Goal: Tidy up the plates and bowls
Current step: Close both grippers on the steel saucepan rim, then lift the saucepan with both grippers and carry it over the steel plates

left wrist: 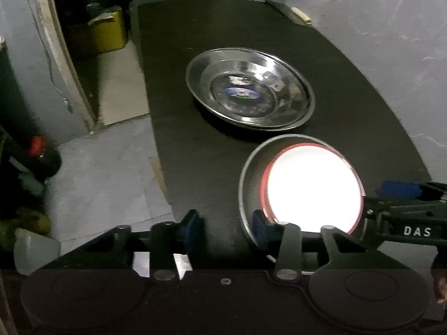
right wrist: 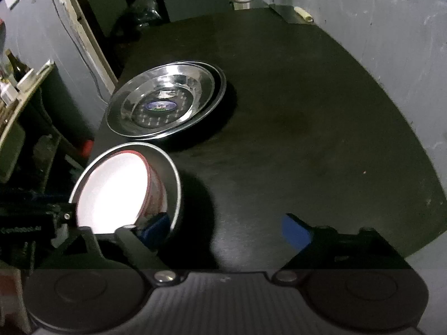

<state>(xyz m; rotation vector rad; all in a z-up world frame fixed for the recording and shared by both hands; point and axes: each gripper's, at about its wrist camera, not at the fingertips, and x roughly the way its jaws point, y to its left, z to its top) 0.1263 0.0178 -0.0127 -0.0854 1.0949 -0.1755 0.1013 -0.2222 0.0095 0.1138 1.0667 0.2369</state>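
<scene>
Beyond the nested bowls (left wrist: 279,167), seemingly stacked steel plates (left wrist: 250,89) sit unobstructed.

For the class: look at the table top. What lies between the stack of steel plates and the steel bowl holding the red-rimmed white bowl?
Nothing: only bare black table separates the steel plates from the steel bowl, clearest in the left wrist view.
</scene>
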